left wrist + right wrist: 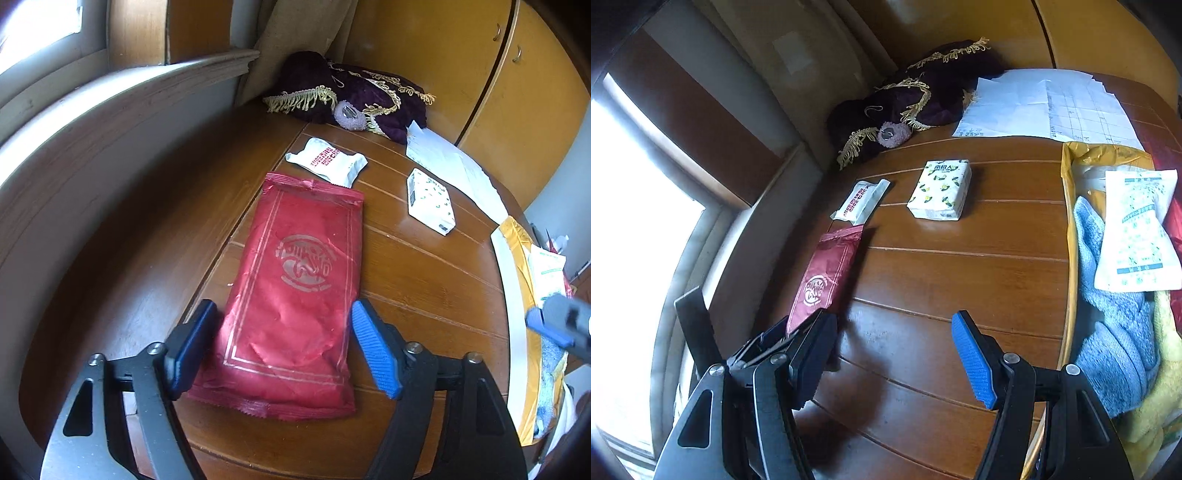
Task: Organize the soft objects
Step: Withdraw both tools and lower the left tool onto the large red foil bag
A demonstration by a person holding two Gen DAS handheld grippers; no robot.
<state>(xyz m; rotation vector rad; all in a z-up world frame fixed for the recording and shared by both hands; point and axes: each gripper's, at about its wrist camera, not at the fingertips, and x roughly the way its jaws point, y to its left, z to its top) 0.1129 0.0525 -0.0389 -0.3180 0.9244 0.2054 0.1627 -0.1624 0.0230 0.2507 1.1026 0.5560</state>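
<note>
**Red pouch lay between the spread left claw**

While both claws hovered over the wooden counter [942, 280], the left claw [282, 347] stood spread wide with a finger on either side of the flat red pouch [295, 291], and I could not tell whether the pads touched it. The pouch lay lengthwise near the counter's window-side edge. Just beyond its far end sat a small white sachet with red print [327, 162], and off to the right a white tissue pack with green motifs [940, 190]. The right claw [886, 354] was released too, gaping over bare wood with nothing in it. To its right, a yellow-rimmed container [1069, 236] held a blue cloth [1108, 332], a yellow cloth [1156, 406] and a printed white packet [1137, 229]. A purple fringed fabric [923, 96] was heaped in the far corner, beside sheets of paper [1034, 107].
</note>
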